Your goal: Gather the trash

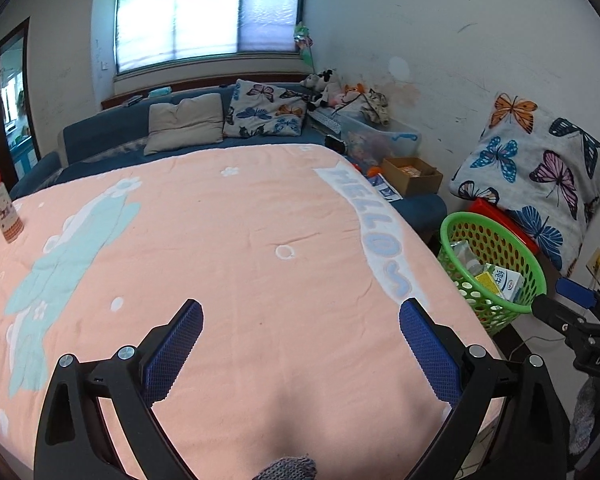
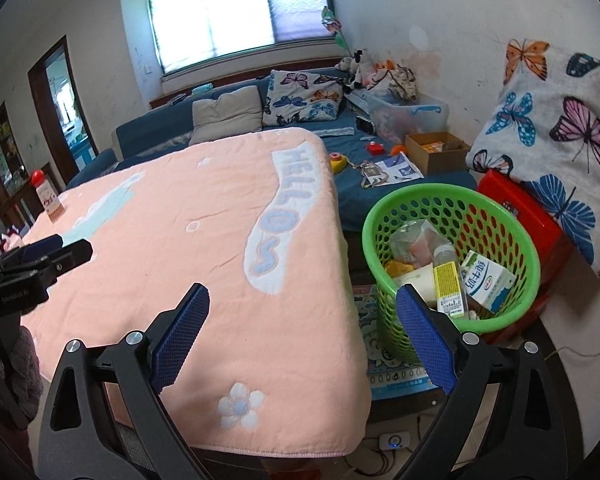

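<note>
A green perforated basket stands on the floor right of the table; it also shows in the left wrist view. It holds a milk carton, a clear bottle with a yellow label, a paper cup and crumpled plastic. A red-capped bottle stands upright at the table's far left edge, also in the right wrist view. My left gripper is open and empty over the pink tablecloth. My right gripper is open and empty above the table's right edge, beside the basket.
A blue sofa with cushions lies behind the table. A red stool with a butterfly pillow stands behind the basket. A cardboard box, a clear bin and toys sit on the sofa's right part.
</note>
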A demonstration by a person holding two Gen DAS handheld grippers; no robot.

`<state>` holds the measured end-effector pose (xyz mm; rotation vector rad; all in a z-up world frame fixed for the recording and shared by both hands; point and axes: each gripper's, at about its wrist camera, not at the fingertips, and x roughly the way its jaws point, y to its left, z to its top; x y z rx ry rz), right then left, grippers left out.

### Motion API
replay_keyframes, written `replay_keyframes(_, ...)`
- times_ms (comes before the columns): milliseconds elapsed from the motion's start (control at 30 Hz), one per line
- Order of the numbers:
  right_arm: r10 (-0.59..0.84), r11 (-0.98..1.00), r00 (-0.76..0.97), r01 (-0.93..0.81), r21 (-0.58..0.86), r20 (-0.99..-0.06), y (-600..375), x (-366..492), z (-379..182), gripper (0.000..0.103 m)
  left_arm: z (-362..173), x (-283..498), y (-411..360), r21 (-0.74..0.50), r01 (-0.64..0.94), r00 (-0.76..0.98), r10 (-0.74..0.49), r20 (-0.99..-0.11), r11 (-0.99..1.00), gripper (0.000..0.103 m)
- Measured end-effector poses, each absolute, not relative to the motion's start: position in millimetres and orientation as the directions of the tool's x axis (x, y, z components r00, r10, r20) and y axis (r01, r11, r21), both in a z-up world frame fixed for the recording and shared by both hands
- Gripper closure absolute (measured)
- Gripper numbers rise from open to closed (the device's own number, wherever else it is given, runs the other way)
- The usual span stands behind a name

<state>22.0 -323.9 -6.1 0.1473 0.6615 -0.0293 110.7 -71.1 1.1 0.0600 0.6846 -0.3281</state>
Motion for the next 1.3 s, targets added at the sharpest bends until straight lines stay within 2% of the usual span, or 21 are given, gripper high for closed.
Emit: replay_keyframes(1300,0.084,0.992,0.785,-0.007,0.127,-0.614,-302,28,-15,0.009,-6,99,-42,-0.085,0.187,0.747,-0.198,-0.634,0.979,0.008)
